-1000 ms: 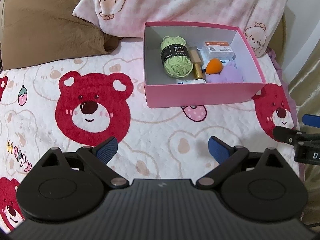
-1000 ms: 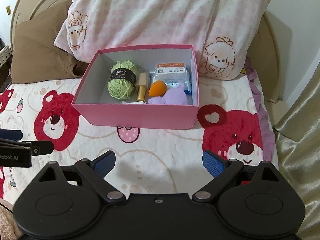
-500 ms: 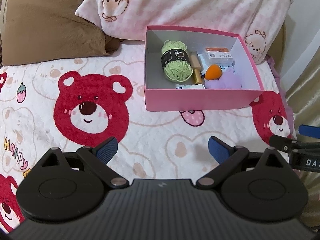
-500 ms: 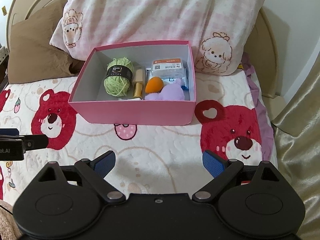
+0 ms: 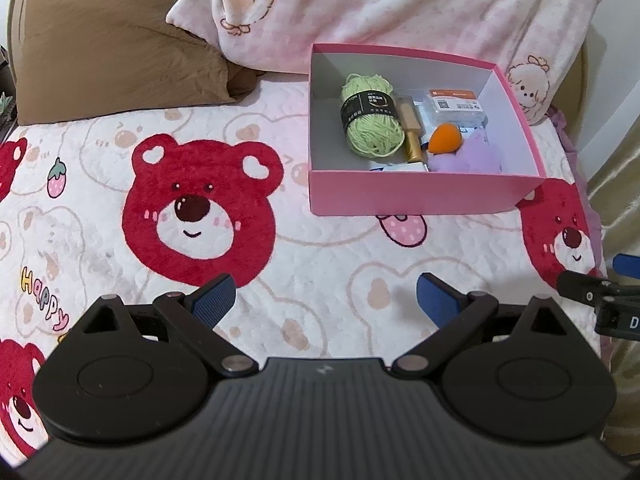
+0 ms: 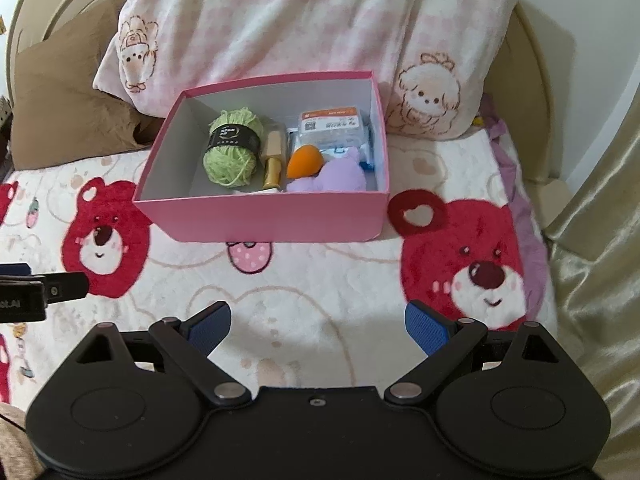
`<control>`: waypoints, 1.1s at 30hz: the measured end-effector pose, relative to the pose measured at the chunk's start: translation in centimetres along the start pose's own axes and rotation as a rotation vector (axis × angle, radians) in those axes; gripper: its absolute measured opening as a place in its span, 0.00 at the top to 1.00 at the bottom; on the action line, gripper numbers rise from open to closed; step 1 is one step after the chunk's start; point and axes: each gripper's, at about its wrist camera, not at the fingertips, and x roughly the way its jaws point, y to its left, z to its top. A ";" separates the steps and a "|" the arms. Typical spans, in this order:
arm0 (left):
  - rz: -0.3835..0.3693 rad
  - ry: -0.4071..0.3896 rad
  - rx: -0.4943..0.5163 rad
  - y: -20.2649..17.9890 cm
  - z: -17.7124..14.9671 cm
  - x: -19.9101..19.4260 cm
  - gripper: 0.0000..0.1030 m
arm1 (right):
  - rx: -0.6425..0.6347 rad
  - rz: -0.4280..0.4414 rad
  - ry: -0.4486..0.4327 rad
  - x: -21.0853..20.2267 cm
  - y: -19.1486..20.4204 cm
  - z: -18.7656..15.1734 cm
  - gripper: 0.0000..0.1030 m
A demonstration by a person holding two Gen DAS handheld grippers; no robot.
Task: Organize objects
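- Left gripper [image 5: 325, 296]: jaws spread wide, nothing between them, above the bear-print blanket [image 5: 328, 256].
- Right gripper [image 6: 318, 326]: likewise spread and empty, over the same blanket, beside the left one.
- One pink box [image 6: 264, 220] sits ahead of both, on the blanket, its back against the pink pillow [image 6: 320, 20]; its long axis runs left to right.
- Inside: one green yarn ball [image 6: 232, 150] at left, one gold bottle [image 6: 273, 160] lying lengthwise front to back, one orange sponge [image 6: 304, 162], one purple plush [image 6: 340, 178], one clear packet [image 6: 334, 126] at the back right.
- One brown pillow [image 5: 116, 48] lies far left.
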 end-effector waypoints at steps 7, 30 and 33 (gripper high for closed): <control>0.010 0.015 0.006 -0.1 0.0 -0.3 0.05 | -0.003 -0.002 0.006 -0.1 0.1 -0.1 0.07; 0.038 0.009 0.031 -0.4 0.0 -0.6 0.02 | -0.008 -0.029 -0.009 -0.7 -0.2 -0.2 0.07; 0.038 0.006 0.035 -0.4 0.0 -0.6 0.02 | -0.008 -0.029 -0.009 -0.7 -0.2 -0.1 0.07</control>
